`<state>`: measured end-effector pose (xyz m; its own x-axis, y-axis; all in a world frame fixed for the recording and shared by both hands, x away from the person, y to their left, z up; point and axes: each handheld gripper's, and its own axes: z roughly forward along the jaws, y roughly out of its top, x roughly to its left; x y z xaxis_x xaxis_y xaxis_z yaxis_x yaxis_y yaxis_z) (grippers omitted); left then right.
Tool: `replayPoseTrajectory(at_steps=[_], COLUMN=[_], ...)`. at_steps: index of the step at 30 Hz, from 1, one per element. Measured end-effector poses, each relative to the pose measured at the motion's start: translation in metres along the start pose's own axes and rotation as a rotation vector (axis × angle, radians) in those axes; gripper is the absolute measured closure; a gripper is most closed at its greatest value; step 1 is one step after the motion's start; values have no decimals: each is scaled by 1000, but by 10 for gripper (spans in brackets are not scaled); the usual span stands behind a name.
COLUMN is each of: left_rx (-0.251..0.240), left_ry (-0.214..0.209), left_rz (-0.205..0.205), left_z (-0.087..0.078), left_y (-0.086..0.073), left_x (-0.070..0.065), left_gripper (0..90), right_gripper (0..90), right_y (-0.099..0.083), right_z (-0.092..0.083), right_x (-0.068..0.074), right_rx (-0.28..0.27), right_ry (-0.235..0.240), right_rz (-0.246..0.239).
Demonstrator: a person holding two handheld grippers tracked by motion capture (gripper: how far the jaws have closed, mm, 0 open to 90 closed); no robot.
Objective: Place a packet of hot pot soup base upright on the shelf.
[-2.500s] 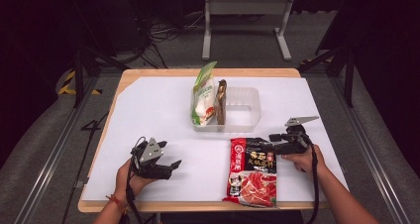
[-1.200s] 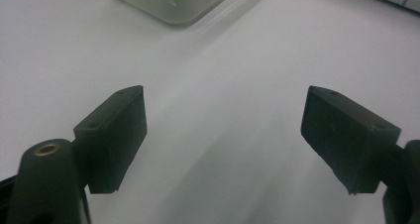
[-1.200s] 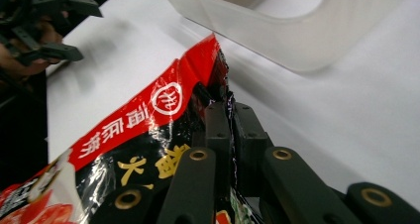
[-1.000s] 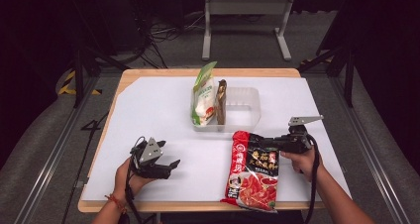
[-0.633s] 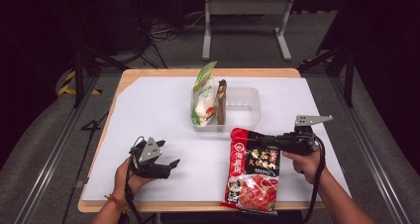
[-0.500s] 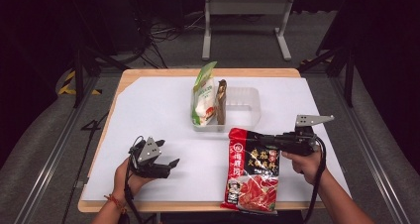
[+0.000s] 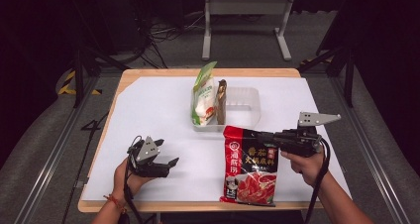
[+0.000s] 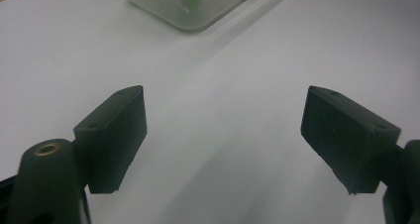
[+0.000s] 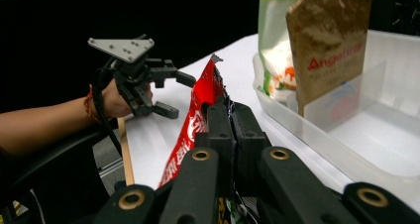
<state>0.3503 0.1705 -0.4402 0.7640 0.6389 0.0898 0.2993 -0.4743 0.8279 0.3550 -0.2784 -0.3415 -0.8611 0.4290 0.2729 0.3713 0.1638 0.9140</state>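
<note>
Since the earlier frame our right gripper (image 7: 260, 136) has lifted the red pouch (image 7: 250, 167), jaws clamped on its top edge, hanging at five o'clock from the tray (image 7: 247, 105). A brown packet (image 9: 329, 40) there reads "Angel". Our left gripper (image 7: 171, 164) rests at eight o'clock on the bench (image 7: 148, 105), jaws wide apart.

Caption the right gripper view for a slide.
Right tool shut on red packet, beside the clear tray.

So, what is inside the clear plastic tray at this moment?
In the clear plastic tray, at its left end, stand a green-and-white packet and a brown packet. The right part looks empty. Their lower ends show only dimly through the wall.
</note>
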Motion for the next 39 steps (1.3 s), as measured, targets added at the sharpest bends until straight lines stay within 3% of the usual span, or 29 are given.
replayPoseTrajectory(at_steps=[3, 5, 21, 34, 39], left_rx=[3, -1, 0, -2, 2], left_ry=[-2, -2, -5, -7, -8], left_rz=[1, 1, 1, 0, -2], left_z=[0, 0, 0, 0, 1], left_y=[0, 0, -1, -1, -1], left_x=[0, 0, 1, 2, 2], left_gripper=[185, 185, 185, 185, 184], right_gripper=[887, 888, 889, 889, 890], right_y=[7, 13, 31, 42, 51], right_z=[-2, -2, -6, -17, -25], right_x=[8, 12, 14, 9, 6], right_rx=[-4, 3, -21, -53, -74], right_ry=[5, -18, -66, -145, -200], right_rz=[-16, -48, -90, -111, -129])
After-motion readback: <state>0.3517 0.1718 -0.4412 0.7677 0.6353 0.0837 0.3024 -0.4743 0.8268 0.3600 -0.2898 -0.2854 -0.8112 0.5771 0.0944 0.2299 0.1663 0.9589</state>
